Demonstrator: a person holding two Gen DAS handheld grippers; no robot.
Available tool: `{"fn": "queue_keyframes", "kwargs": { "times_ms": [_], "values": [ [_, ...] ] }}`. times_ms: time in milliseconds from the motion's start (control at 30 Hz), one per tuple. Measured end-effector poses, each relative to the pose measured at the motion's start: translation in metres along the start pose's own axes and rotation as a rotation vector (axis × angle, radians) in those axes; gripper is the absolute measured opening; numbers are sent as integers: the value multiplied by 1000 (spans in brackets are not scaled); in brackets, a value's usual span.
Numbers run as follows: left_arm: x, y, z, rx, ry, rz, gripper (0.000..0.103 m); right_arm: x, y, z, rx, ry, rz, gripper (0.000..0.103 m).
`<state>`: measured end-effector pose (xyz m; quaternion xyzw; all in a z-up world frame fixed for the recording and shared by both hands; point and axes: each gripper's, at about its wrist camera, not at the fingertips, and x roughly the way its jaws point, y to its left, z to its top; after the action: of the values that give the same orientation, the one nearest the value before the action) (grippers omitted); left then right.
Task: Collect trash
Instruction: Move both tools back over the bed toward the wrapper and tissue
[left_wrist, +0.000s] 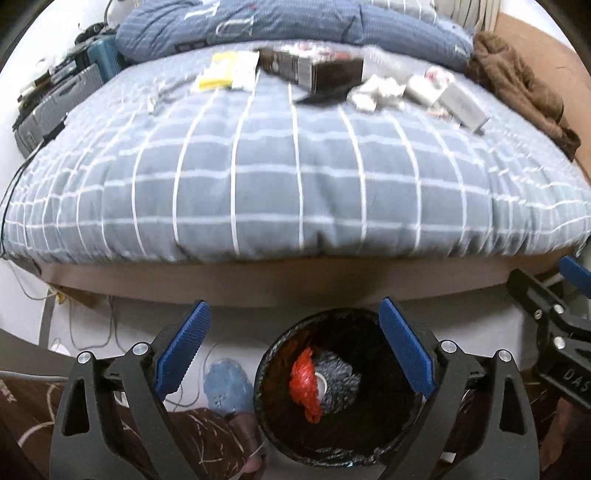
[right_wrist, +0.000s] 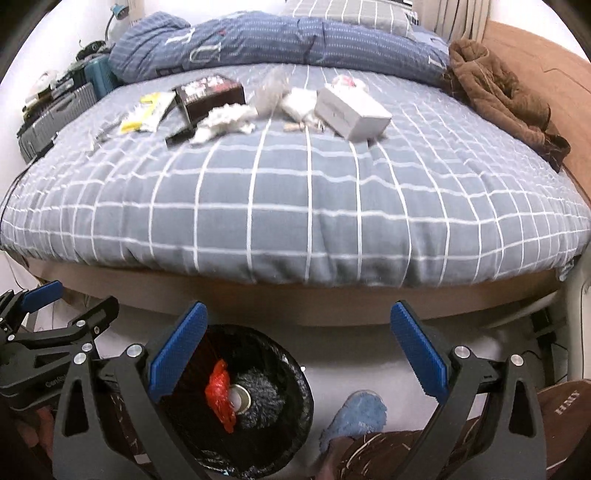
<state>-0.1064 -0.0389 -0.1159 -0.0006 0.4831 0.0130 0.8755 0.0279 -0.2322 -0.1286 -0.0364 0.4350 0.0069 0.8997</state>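
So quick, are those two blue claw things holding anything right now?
Left gripper: open, holding nothing, above the trash bin.
Right gripper: open, holding nothing.

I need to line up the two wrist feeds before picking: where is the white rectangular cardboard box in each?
Left wrist: white rectangular cardboard box, upper right, blurred, on the checked bedspread.
Right wrist: box, upper centre-right on the bedspread.
Shared landmark: round black bin on the floor.
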Motion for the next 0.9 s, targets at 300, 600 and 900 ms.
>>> {"fn": "queue_keyframes", "kwargs": {
  "times_ms": [300, 600, 900],
  "values": [
    [-12, 2, 25, -19, -49, -10, 92, -13, 8, 27, -18, -67, 9, 95],
    [-16, 26, 72, -60, -87, -15, 92, -7, 8, 66, -26, -93, 16, 95],
    [-3, 49, 133, -77, -125, 11, 92, 8, 4, 116, -45, -124, 20, 95]
  ]
}}
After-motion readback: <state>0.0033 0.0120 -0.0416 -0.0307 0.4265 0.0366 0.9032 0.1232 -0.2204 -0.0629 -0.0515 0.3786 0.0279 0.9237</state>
